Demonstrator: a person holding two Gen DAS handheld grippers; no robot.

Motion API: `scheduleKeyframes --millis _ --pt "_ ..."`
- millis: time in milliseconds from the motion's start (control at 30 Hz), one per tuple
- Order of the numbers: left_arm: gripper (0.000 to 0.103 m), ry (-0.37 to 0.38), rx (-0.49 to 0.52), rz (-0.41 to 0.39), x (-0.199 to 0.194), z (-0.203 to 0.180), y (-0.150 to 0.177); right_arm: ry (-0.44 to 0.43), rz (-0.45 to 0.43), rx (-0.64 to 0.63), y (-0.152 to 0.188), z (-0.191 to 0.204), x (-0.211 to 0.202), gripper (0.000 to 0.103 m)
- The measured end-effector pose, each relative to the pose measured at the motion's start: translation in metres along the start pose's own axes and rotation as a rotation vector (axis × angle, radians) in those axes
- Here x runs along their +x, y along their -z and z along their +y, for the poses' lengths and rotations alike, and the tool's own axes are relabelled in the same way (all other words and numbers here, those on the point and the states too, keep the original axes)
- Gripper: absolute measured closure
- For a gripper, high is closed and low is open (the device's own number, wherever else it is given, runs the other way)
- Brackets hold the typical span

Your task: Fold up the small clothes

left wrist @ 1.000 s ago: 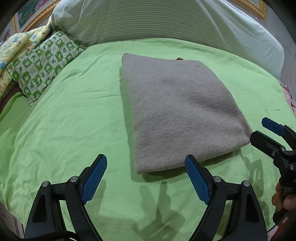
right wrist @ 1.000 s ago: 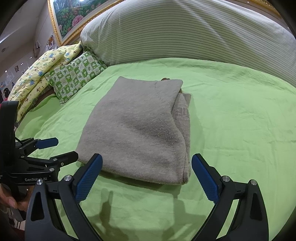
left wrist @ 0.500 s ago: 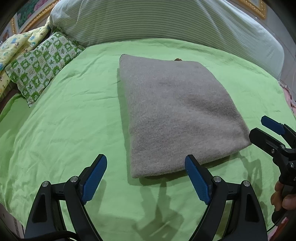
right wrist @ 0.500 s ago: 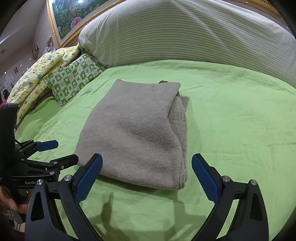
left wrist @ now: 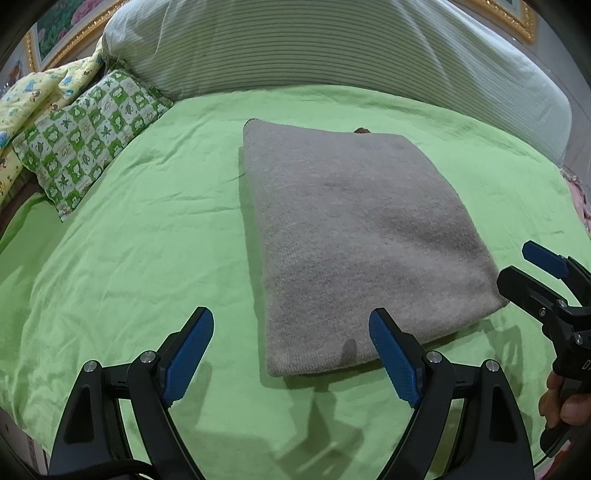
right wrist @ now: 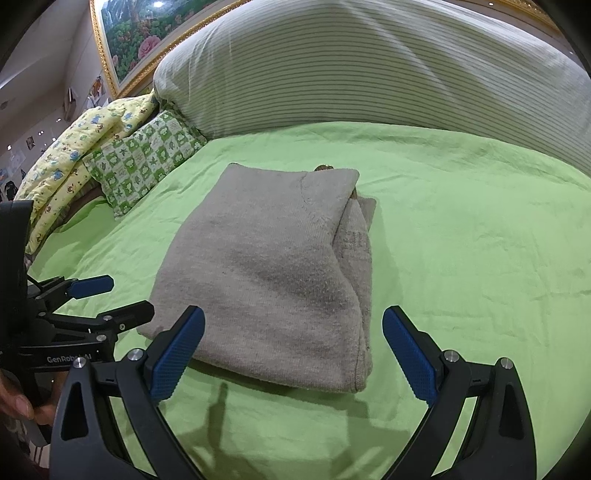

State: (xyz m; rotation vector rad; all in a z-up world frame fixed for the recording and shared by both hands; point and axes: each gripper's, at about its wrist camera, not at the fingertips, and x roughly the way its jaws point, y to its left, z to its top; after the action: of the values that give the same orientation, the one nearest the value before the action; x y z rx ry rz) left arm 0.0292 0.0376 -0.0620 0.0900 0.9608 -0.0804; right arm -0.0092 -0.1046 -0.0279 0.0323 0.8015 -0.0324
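A grey knitted garment (left wrist: 354, 236) lies folded into a rectangle on the green bed sheet (left wrist: 140, 236); it also shows in the right wrist view (right wrist: 273, 266), with folded layers along its right edge. My left gripper (left wrist: 291, 354) is open and empty, just before the garment's near edge. My right gripper (right wrist: 293, 354) is open and empty, just before the garment's near right corner. The right gripper also shows in the left wrist view (left wrist: 532, 269). The left gripper also shows in the right wrist view (right wrist: 107, 299).
A big striped pillow (left wrist: 332, 44) lies along the bed's far side. A green checked pillow (left wrist: 88, 136) and a yellow printed quilt (right wrist: 74, 158) lie at the far left. A framed flower picture (right wrist: 129, 33) hangs behind. The bed edge is near, lower left.
Both grippers have drawn back slightly and tilted up, so the garment sits lower and a little farther in view. The garment has not moved. Both stay open.
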Motion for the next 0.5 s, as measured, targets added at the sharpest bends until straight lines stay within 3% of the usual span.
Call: scheduleKeyframes --millis 500 --pt "0.016 -0.003 -0.004 0.013 0.0054 0.0017 -0.0054 0.004 0.014 0.009 -0.0022 -0.0061 0.0075 0.006"
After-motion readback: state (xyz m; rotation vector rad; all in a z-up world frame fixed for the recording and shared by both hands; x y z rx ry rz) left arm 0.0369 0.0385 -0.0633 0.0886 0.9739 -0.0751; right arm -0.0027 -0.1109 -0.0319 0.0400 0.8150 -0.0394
